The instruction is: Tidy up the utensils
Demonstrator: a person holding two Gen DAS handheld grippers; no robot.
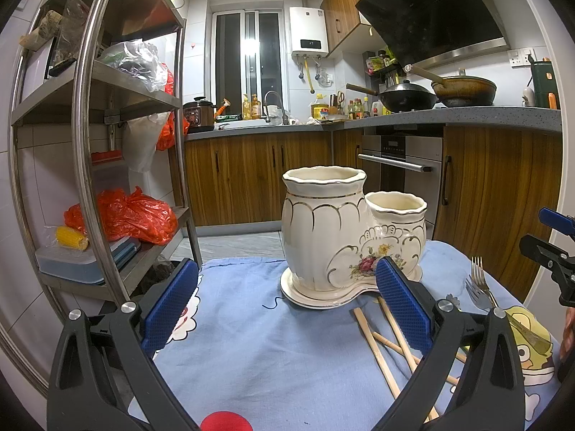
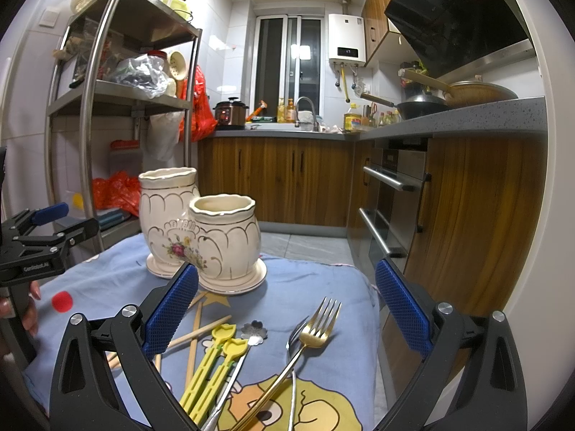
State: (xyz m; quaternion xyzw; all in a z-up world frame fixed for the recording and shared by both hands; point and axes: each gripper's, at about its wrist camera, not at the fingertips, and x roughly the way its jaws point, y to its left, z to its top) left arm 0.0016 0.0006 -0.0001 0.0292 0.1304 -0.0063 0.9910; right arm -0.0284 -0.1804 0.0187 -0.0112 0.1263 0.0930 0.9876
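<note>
While a steel rack [image 1: 107, 143] and wood-fronted cabinets [image 2: 287, 179] fill the kitchen behind, a blue cartoon-print cloth [image 1: 258, 341] covers the surface that carries everything. Near its far edge stands a cream ceramic utensil holder [image 1: 345, 237] on its own base — a tall pot joined to a shorter one, both empty at the rims.

Closer to the near edge lie the utensils. Wooden chopsticks [image 2: 196, 337] lie crossed just in front of the holder's base. Beside them, toward the right edge, lie two yellow-green sticks with tulip-shaped ends [image 2: 215, 362], a silver spoon with a flower-shaped end [image 2: 251, 334], a gold fork [image 2: 316, 330] and a silver fork [image 2: 293, 352] lying partly under it.

Left gripper [image 1: 287, 312] hovers over the cloth facing the holder, its blue fingers [image 1: 169, 309] spread wide with nothing between them. Right gripper [image 2: 287, 312] hangs above the forks — its fingers [image 2: 402, 309] are equally wide apart and hold nothing.
</note>
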